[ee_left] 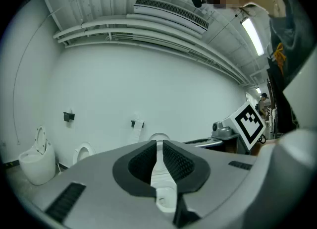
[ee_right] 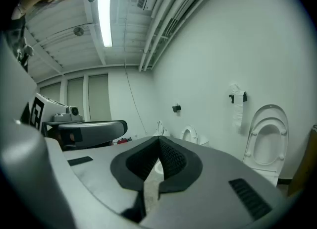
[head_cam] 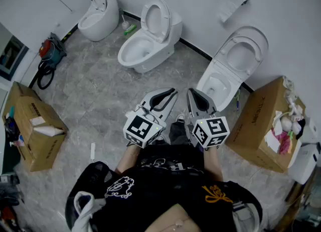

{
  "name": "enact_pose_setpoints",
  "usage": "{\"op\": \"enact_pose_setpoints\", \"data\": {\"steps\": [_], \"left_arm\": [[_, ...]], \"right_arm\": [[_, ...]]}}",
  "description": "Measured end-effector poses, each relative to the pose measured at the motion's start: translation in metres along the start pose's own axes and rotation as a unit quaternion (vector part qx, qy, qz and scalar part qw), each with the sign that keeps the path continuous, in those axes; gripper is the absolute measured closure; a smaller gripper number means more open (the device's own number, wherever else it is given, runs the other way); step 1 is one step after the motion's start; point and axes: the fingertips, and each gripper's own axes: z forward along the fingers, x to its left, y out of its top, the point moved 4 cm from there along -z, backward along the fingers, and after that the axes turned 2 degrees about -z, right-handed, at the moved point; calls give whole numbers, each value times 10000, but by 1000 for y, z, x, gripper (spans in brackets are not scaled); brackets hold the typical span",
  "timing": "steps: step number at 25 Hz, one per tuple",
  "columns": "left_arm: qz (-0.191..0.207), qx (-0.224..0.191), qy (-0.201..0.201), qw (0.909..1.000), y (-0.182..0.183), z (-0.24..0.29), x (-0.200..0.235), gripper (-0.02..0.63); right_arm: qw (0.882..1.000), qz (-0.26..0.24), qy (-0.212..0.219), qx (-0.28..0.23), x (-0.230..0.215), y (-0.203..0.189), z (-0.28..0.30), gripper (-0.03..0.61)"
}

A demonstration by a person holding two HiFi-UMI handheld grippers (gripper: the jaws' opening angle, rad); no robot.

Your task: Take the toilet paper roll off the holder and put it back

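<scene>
The white toilet paper roll (head_cam: 231, 0) hangs on a black holder on the wall above the right toilet (head_cam: 233, 65), with a strip trailing down. It also shows far off as the roll (ee_left: 137, 126) and the roll (ee_right: 238, 101). Both grippers are held close to the person's body, well short of the wall. My left gripper (head_cam: 171, 92) is shut with nothing between its jaws, and the left gripper (ee_left: 159, 143) shows its tips meeting. My right gripper (head_cam: 193, 91) beside it is also shut and empty, with the right gripper's (ee_right: 159, 138) pads touching.
Two more toilets (head_cam: 150, 37) (head_cam: 98, 15) stand along the wall to the left. An open cardboard box (head_cam: 35, 130) sits at the left and another box (head_cam: 261, 125) at the right. A red machine (head_cam: 50, 50) lies by the left wall. A second, bare wall holder (ee_right: 176, 108) is farther left.
</scene>
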Motion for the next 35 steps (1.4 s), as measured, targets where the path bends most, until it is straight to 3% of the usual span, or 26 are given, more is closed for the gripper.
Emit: {"op": "enact_pose_setpoints", "data": {"steps": [5,9,14,28,35], "left_arm": [[4,-90,41,10000,4,1,4,575],[7,-63,39,10000,2,6,9,575],[-32,-52,71,10000,3,20,21,575],[-18,-46,23,10000,16,111,65,575],[57,-9,41,10000,27,170,79,575]], "right_arm": [[10000,-55,21,35,-3,1,4,565],[9990,-394,222,19,1,2,12,563],[9995,-291,115,9,-13,2,26,563],[9999,27,-115,4,-105,25,78,565],[10000,76,-18,-50,-159,43,105,563]]}}
